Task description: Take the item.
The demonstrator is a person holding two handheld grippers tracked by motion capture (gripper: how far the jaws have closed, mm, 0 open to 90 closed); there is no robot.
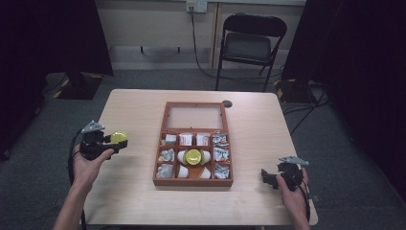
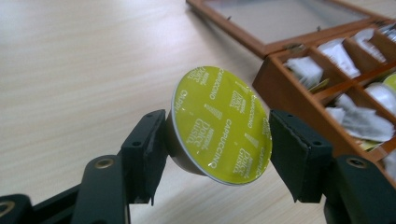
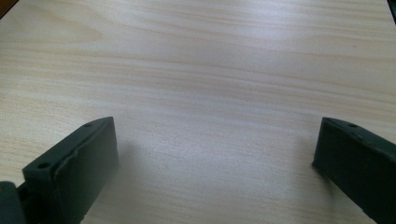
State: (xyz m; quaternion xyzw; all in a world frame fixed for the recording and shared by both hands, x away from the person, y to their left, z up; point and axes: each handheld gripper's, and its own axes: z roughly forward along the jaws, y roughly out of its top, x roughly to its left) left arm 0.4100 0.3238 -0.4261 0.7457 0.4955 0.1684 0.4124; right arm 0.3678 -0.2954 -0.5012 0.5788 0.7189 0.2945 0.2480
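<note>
Left gripper [image 2: 217, 151]: jaws closed on the coffee capsule [image 2: 219, 123], pads pressing its cup body from both sides, yellow-green foil lid tilted up.
Capsule place: off the tabletop [image 1: 139, 115], near its left edge, left of the wooden box [image 1: 193, 181].
Right gripper [image 3: 215, 158]: jaws spread wide, nothing between them, over bare wood near the tabletop's front right corner.
Box: lid open, at the tabletop's middle, another capsule [image 1: 193, 156] lying inside.

In the high view, the packets [image 1: 219, 155] in the wooden box [image 1: 192, 181] are too small to identify (labels unreadable).
</note>
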